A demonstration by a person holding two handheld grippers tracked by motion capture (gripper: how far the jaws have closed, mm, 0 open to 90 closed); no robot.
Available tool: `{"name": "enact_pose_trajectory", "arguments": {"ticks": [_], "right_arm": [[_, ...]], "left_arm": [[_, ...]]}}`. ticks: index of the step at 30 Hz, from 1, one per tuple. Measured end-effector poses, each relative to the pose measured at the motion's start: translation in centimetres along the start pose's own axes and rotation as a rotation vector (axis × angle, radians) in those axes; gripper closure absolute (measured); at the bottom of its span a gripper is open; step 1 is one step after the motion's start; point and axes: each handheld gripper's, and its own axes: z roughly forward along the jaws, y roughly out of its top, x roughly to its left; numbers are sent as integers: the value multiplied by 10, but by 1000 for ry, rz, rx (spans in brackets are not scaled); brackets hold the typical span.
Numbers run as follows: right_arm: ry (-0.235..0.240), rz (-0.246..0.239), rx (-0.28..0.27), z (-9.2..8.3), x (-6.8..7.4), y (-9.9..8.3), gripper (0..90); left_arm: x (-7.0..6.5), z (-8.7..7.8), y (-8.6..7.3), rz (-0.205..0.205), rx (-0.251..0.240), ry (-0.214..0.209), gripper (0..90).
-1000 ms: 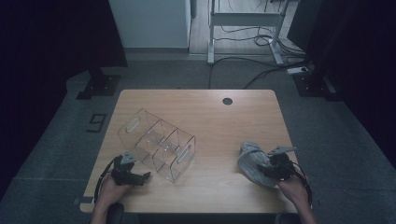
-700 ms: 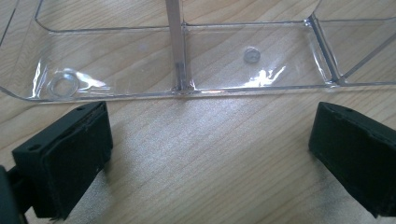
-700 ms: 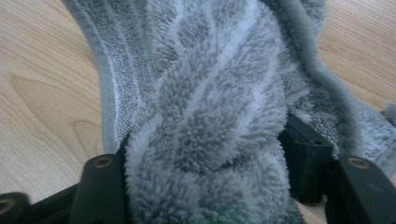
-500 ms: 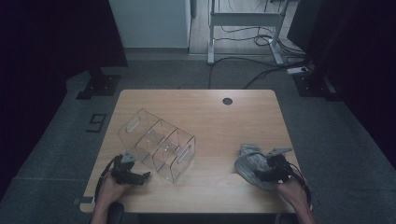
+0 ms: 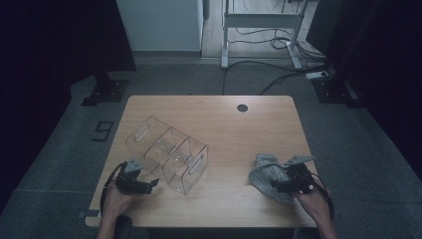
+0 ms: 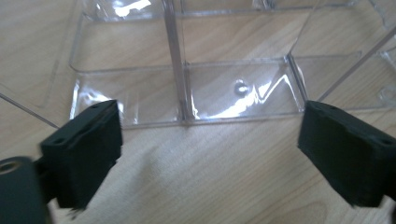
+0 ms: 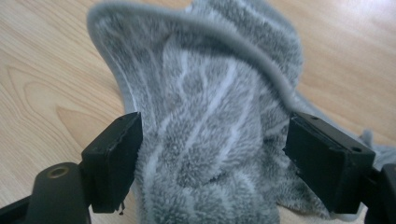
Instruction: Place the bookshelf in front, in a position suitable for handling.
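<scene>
We count one rectangular light wooden table [image 5: 219,119], one clear plastic organiser box [image 5: 168,152] with dividers, one rumpled grey fluffy cloth [image 5: 266,174], and two black two-jaw grippers, each held in one hand.

The organiser stands slantwise on the table's left half; in the high view we can make out three compartments in a row, with a slot handle in each end wall. The cloth lies crumpled near the table's right front edge.

The left gripper [image 5: 149,185] is held low at the front left, level with the table top and pointing toward the near end of the organiser, just short of it. In the left gripper view its jaws stand wide apart over bare wood, having just closed slightly, with nothing between them.

The right gripper [image 5: 276,185] is held low at the front right, its tips reaching onto the cloth. Its jaws have just been opening; in the right gripper view a fold of cloth lies between them, and we see the pads standing on either side without pinching it.
</scene>
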Motion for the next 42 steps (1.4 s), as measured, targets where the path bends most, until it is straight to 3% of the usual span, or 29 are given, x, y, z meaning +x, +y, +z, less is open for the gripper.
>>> {"name": "enact_pose_trajectory", "arguments": {"ticks": [5,6,9,11,15,23,26,31,42], "right_arm": [[24,0,-17,-5,3,5,180],[42,5,-19,-6,4,6,173],[52,10,-22,-6,5,8,162],[65,11,-36,-7,6,11,145],[74,9,-41,-9,9,15,142],[84,-45,-41,-8,25,28,139],[97,-54,-52,-7,29,34,139],[120,-78,-66,-4,39,43,136],[185,-102,-93,8,55,59,132]], "left_arm": [[3,-7,7,-15,-39,26,182],[3,-8,8,-17,-48,21,261],[4,-10,11,-7,-53,20,313],[5,-11,13,-3,-51,21,416],[7,-14,15,-10,-64,23,518],[9,-19,20,-27,-77,6,773],[7,-18,21,-15,-68,28,809],[3,-17,24,-11,-66,29,851],[-9,-11,33,-3,-51,-19,850]]}}
